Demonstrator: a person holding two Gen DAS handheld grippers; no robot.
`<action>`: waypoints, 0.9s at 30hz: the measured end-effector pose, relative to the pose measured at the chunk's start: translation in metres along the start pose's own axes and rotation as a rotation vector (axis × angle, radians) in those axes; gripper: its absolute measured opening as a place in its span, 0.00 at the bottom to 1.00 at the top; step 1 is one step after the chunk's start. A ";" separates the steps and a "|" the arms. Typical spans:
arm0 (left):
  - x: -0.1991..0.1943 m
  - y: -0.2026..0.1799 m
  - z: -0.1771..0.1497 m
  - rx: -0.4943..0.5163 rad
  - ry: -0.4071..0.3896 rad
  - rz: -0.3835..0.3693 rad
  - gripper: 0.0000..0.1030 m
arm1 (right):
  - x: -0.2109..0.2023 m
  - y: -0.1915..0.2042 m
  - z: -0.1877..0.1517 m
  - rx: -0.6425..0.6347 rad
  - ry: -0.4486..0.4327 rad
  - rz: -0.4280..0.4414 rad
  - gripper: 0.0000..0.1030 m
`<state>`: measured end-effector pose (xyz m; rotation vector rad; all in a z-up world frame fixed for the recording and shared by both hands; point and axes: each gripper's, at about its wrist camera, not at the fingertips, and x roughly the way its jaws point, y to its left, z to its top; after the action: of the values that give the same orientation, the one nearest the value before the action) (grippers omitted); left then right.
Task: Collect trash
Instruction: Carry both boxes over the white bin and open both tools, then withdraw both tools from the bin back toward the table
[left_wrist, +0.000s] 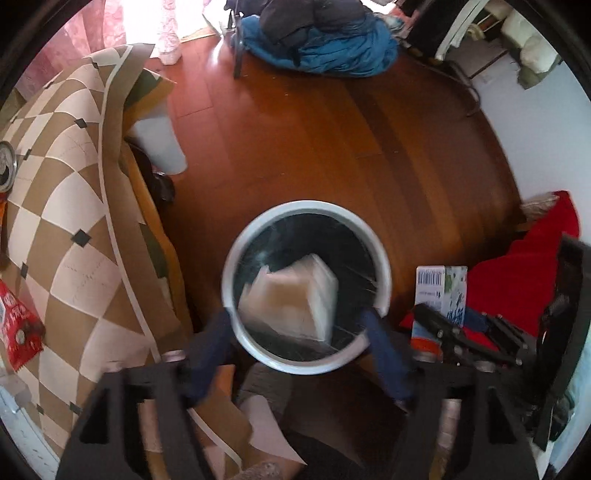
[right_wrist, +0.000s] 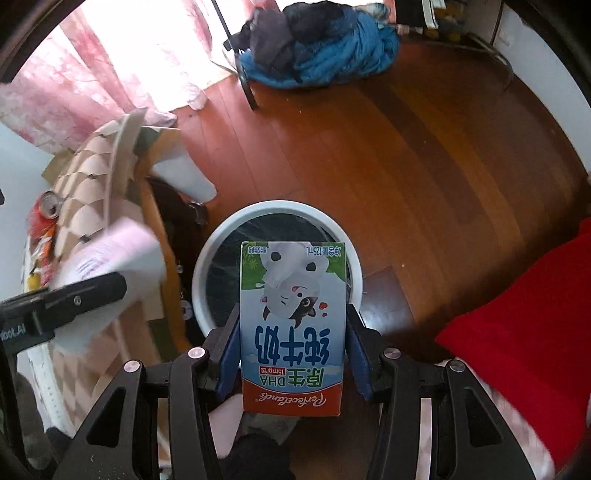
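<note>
A round white trash bin (left_wrist: 384, 273) lined with a black bag is seen standing on the wooden floor. Within its mouth a pale, blurred carton (left_wrist: 291, 295) is seen tilted. A small milk carton (right_wrist: 293, 325), printed in blue, green and red with a cartoon cow, is seen upside down above the bin's near rim.

Both wrist views above bin (left_wrist: 306, 286)

White-rimmed bin (left_wrist: 382, 266) with seemingly black lining, brown-and-cream checked cloth (left_wrist: 74, 229), blue-green-orange milk carton (right_wrist: 293, 325).
</note>
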<state>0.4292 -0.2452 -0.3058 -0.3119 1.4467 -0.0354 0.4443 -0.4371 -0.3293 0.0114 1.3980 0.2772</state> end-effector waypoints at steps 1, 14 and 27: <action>0.000 -0.001 -0.001 0.007 -0.007 0.034 0.86 | 0.010 -0.003 0.005 0.005 0.016 -0.005 0.52; -0.016 0.005 -0.045 0.050 -0.054 0.278 0.89 | 0.036 -0.015 -0.011 0.044 0.074 -0.141 1.00; -0.065 -0.002 -0.073 0.054 -0.119 0.260 0.89 | -0.031 0.005 -0.044 0.043 0.007 -0.178 1.00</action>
<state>0.3498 -0.2466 -0.2486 -0.0792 1.3560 0.1524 0.3958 -0.4450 -0.3061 -0.0780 1.4021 0.0994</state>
